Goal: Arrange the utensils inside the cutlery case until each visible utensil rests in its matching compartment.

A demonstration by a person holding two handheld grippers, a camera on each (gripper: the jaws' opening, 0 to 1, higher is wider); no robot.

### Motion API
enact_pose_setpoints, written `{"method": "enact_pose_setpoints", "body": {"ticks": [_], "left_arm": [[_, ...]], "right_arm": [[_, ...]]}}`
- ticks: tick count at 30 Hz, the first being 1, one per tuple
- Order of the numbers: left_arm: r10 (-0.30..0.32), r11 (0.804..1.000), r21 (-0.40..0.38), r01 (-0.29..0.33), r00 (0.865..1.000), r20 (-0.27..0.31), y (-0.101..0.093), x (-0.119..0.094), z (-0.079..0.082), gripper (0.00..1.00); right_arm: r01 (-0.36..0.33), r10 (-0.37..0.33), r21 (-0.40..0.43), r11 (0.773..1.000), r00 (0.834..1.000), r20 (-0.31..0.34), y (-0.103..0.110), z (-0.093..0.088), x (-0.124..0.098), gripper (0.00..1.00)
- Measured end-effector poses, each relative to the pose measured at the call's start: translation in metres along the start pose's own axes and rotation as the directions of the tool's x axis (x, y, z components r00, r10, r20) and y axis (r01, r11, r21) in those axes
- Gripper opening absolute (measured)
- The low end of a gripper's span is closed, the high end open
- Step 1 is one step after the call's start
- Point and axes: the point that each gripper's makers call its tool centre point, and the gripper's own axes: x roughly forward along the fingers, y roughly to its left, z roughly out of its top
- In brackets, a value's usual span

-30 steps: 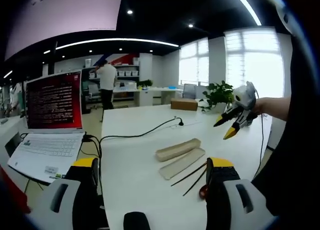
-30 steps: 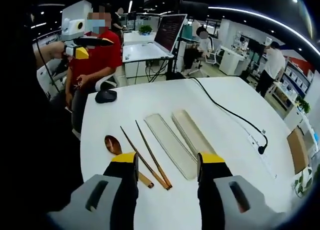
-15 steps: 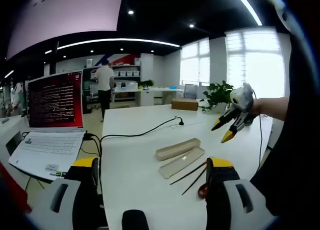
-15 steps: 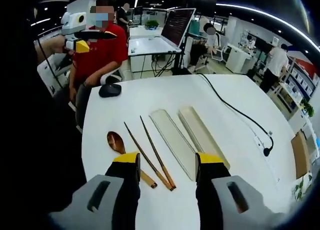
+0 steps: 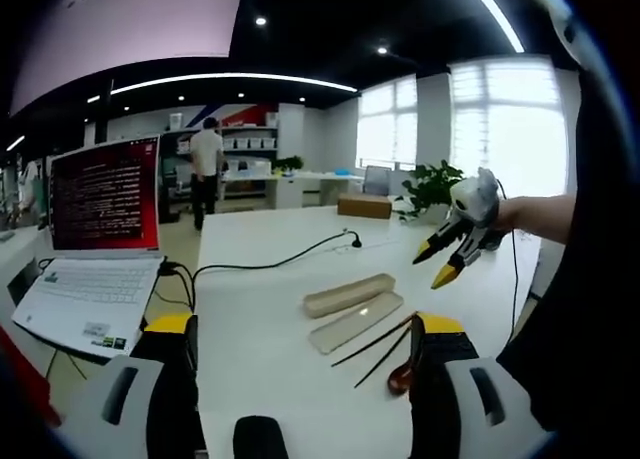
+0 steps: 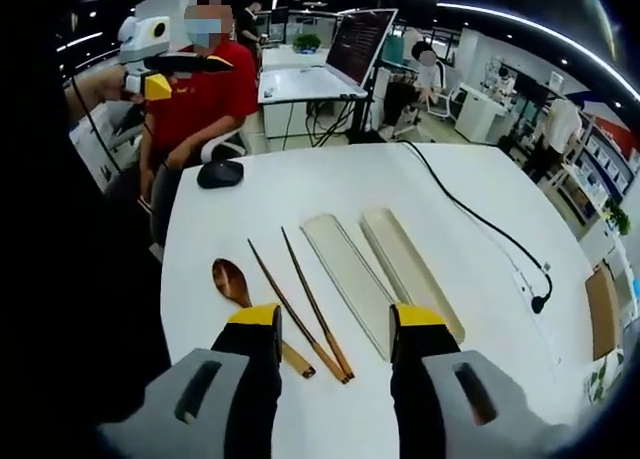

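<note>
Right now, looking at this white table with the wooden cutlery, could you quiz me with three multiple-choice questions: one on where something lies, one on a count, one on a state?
1. Where does the brown wooden spoon lie relative to the thin brown wooden chopsticks in the right gripper view?
A. To their left
B. To their right
C. Across them

2. How many chopsticks lie on the white table?
A. One
B. Two
C. Four

3. In what state is the long beige cutlery case?
A. Closed, utensils inside
B. Open, its flat beige lid beside it, utensils outside
C. Held in a gripper

Answers:
1 A, the spoon sits left of both sticks.
2 B, a pair lies side by side.
3 B, tray and lid lie apart; the utensils rest on the table.
</note>
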Motion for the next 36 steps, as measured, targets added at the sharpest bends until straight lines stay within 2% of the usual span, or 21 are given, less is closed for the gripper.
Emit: {"method": "enact_pose_setpoints", "body": {"ticks": [4, 6, 9, 11, 15, 18, 21, 24, 26, 30, 36], "left_arm": [[-0.002, 1.0, 0.006, 0.002, 1.0, 0.002, -0.001, 0.001, 0.001, 0.9], [-0.003, 1.0, 0.0, 0.003, 1.0, 0.006, -0.002, 0.002, 0.002, 0.9], [-0.015, 1.0, 0.012, 0.015, 1.0, -0.019, -0.004, 0.004, -0.004, 0.9], [0.0, 1.0, -0.008, 0.0, 0.999, -0.052, 0.003, 0.007, -0.009, 0.9], [-0.016, 1.0, 0.019, 0.017, 0.999, -0.038, 0.002, 0.01, 0.0, 0.9], [-0.001, 1.0, 0.01, 0.001, 0.999, -0.038, 0.008, 0.012, -0.003, 0.9], [0.0, 1.0, 0.005, 0.0, 0.999, -0.047, 0.009, 0.012, -0.005, 0.9], [-0.011, 1.0, 0.003, 0.012, 0.998, -0.054, 0.009, 0.013, -0.01, 0.9], [-0.007, 1.0, 0.007, 0.007, 0.998, -0.063, 0.011, 0.013, -0.013, 0.9], [-0.012, 1.0, -0.011, 0.012, 0.999, -0.038, 0.007, 0.013, -0.009, 0.9], [-0.019, 1.0, -0.002, 0.019, 0.999, -0.044, 0.0, 0.014, -0.011, 0.9]], "right_arm": [[-0.005, 0.004, 0.024, 1.0, 1.0, 0.03, -0.002, 0.008, 0.002, 0.44], [-0.003, 0.003, 0.02, 1.0, 1.0, 0.03, -0.003, 0.008, 0.004, 0.43], [-0.024, 0.023, 0.016, 1.0, 1.0, 0.016, -0.001, 0.003, 0.008, 0.43], [-0.017, 0.016, 0.097, 0.995, 1.0, 0.014, -0.009, 0.001, 0.012, 0.42], [-0.023, 0.022, 0.041, 0.999, 1.0, 0.019, -0.009, 0.007, 0.015, 0.41], [-0.03, 0.03, 0.069, 0.997, 1.0, 0.005, -0.011, 0.002, 0.02, 0.41], [-0.043, 0.043, 0.028, 0.999, 0.999, -0.003, -0.008, 0.005, 0.022, 0.41], [-0.061, 0.062, 0.058, 0.996, 0.998, -0.005, -0.007, 0.003, 0.025, 0.4], [-0.068, 0.069, 0.046, 0.997, 0.998, -0.013, -0.005, 0.002, 0.026, 0.4], [-0.073, 0.074, 0.028, 0.997, 0.997, -0.025, -0.003, 0.001, 0.026, 0.38], [-0.086, 0.086, 0.001, 0.996, 0.995, -0.057, 0.003, -0.005, 0.032, 0.37]]}}
